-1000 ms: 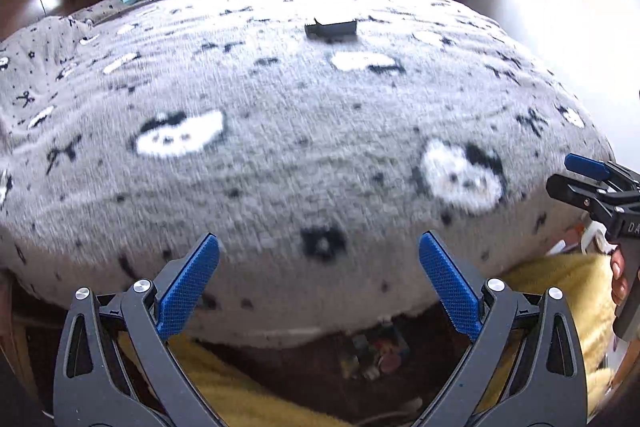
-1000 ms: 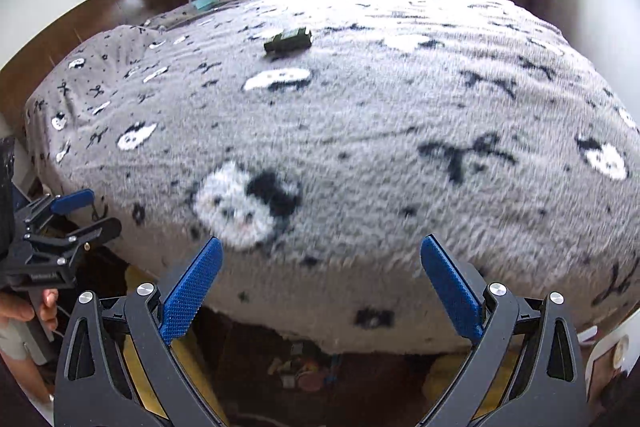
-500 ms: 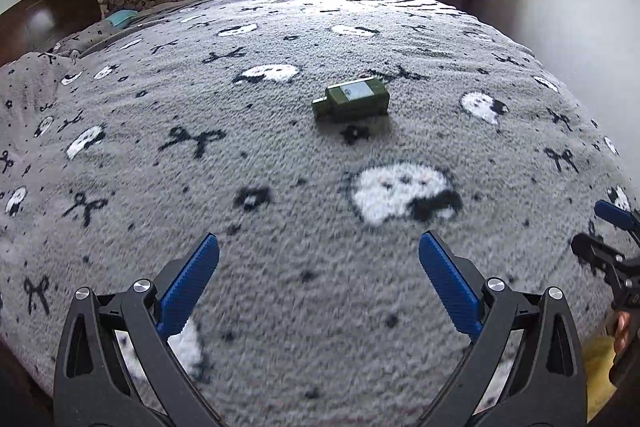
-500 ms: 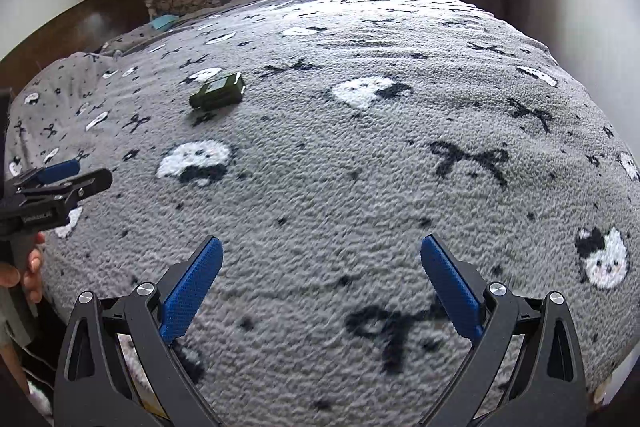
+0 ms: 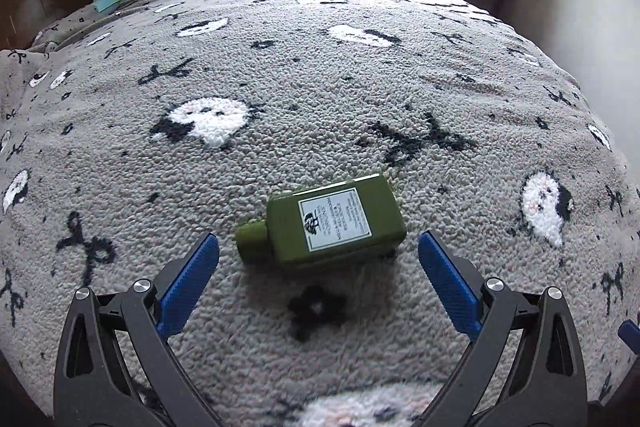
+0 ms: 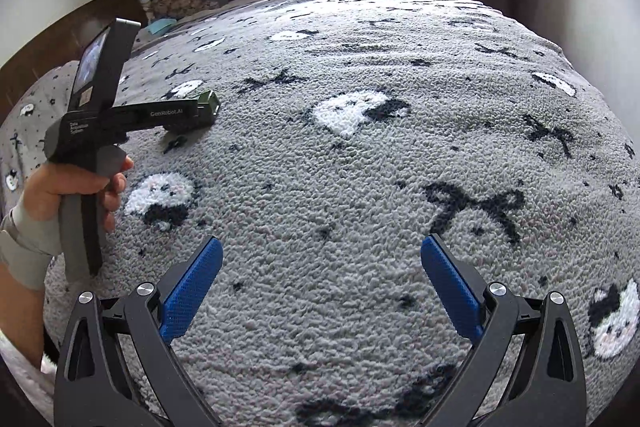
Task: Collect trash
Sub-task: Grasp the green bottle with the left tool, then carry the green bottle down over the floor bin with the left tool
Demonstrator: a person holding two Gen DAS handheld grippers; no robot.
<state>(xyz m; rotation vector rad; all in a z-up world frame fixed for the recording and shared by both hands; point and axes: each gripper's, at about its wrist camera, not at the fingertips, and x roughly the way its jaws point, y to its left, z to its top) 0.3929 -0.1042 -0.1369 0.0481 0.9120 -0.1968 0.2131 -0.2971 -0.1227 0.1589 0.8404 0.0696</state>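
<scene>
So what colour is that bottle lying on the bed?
Olive green bottle with a white label; clearest in the left wrist view.

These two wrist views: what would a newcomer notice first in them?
A green bottle with a white label lies on its side on the grey patterned blanket, just ahead of the open left gripper. In the right wrist view, the right gripper is open above bare blanket.

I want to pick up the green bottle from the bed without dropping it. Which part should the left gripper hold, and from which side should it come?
Probably the wide body of the green bottle, not the narrow cap. It lies flat on the blanket, label up, cap pointing left. The open left gripper is just short of it, so come down from above and close across the shorter width, front to back.
</scene>
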